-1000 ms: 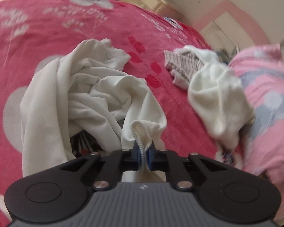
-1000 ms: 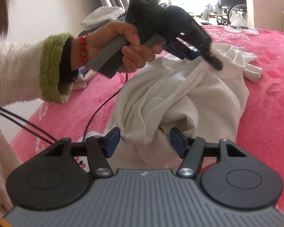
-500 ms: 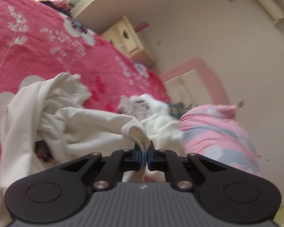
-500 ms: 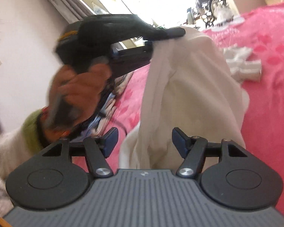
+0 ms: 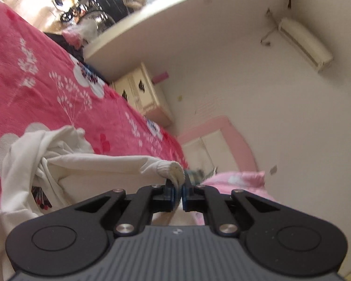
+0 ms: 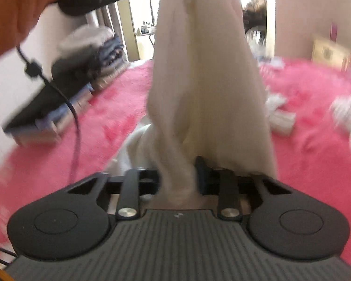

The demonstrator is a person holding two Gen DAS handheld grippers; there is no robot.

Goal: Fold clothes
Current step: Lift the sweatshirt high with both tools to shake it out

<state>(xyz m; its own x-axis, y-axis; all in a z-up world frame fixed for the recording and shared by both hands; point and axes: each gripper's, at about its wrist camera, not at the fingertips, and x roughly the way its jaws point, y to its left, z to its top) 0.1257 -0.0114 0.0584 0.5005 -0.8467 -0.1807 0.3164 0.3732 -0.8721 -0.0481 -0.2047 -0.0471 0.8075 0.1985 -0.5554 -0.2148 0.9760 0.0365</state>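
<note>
We see our left gripper [image 5: 177, 190] pinching the ribbed cuff [image 5: 173, 172] of the white garment [image 5: 65, 164], which trails back onto the pink bedspread [image 5: 35, 89]. Our right gripper [image 6: 177, 175] has fabric bunched between its fingers; the left one is hidden by cloth, so we cannot tell if they clamp it. Blur smears the folded stack [image 6: 86, 61] beyond the garment.
</note>
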